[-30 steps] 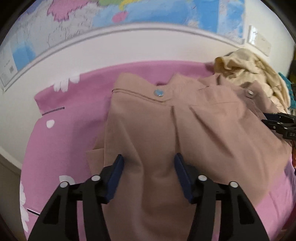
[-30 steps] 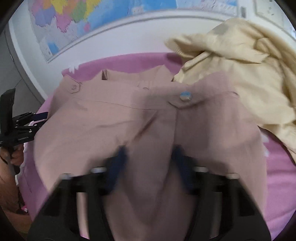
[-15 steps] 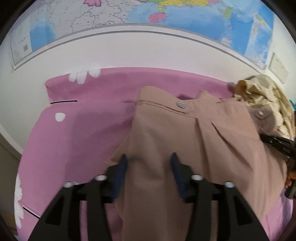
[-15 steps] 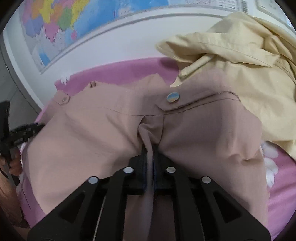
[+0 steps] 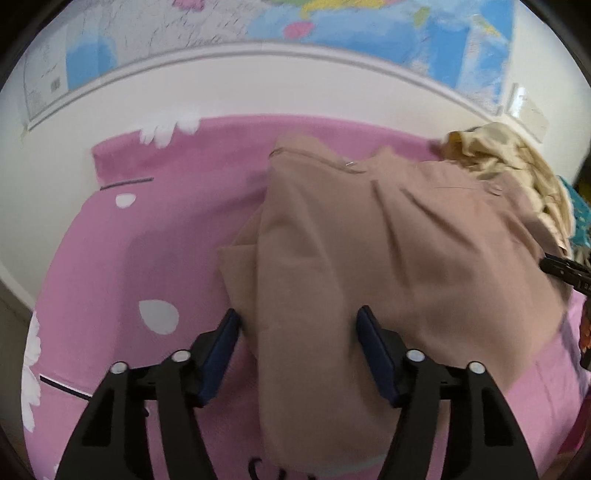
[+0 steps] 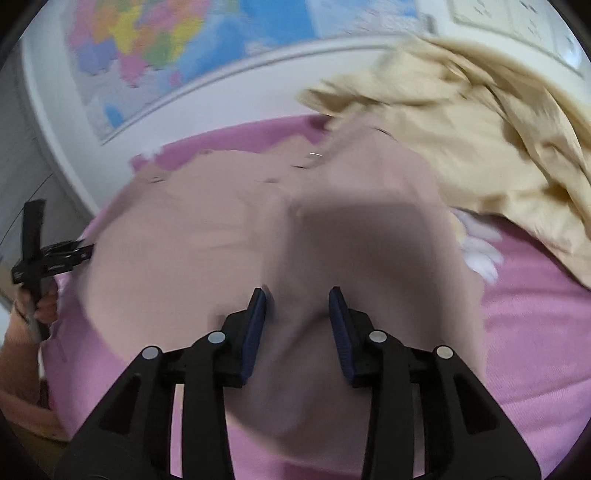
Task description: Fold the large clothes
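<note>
A tan jacket lies spread on the pink bed sheet, collar toward the wall. My left gripper hovers over its near left edge. Its jaws are opening, with cloth lying between the blue pads but not pinched. In the right wrist view the same tan jacket fills the middle. My right gripper is over a raised ridge of the cloth. Its jaws are opening too, and the pads stand clear of the ridge. Each gripper shows at the edge of the other's view: right gripper, left gripper.
A crumpled pale yellow garment is heaped at the back right, touching the jacket's collar end. A white wall with a map runs behind the bed. A hand holds the left gripper. Pink sheet shows to the right.
The right gripper pinched a fold of the tan jacket half a second ago and has since let it go. The left jaws have spread wider and shifted toward the jacket's left edge.
</note>
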{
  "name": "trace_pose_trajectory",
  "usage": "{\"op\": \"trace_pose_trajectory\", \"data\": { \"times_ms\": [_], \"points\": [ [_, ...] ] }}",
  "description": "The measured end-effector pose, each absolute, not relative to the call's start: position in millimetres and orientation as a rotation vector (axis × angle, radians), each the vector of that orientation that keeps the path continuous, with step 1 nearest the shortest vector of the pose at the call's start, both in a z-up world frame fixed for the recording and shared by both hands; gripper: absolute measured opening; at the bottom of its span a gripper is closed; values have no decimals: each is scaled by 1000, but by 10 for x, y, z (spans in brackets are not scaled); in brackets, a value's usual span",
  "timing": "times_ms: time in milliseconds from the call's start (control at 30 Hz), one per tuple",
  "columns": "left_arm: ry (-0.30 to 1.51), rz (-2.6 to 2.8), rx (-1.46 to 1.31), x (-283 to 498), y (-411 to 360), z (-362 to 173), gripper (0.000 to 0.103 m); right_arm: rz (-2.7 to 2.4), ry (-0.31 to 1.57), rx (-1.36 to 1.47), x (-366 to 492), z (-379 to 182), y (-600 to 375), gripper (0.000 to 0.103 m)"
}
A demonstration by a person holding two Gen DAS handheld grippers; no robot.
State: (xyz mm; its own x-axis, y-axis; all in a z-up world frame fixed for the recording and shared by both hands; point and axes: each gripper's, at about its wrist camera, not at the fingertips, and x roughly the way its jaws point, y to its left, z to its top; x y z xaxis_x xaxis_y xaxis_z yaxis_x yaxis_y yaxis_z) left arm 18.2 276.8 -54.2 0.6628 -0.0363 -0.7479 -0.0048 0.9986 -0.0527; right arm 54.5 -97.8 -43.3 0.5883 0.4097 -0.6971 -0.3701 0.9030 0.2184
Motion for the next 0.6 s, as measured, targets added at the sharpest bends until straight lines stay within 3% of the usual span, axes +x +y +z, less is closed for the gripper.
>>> {"op": "trace_pose_trajectory", "data": {
  "times_ms": [100,233,333,433,533,600],
  "points": [
    [862,6,-92,270,2814,-588,61,454,827,133,608,-465,-1080,27],
    [838,0,-86,134,2790,-507,62,503,769,146,362,-305,-1181,39],
    [823,-25,-82,6,2806,-483,64,550,756,143,191,-248,-1250,40],
    [845,-16,-80,-5,2829,-560,64,507,798,104,139,-369,-1332,37],
    [852,-9,-107,51,2869,-617,63,440,814,144,132,-463,-1572,27],
    [853,9,-108,76,2872,-617,62,417,793,199,81,-403,-1726,28]
  ]
}}
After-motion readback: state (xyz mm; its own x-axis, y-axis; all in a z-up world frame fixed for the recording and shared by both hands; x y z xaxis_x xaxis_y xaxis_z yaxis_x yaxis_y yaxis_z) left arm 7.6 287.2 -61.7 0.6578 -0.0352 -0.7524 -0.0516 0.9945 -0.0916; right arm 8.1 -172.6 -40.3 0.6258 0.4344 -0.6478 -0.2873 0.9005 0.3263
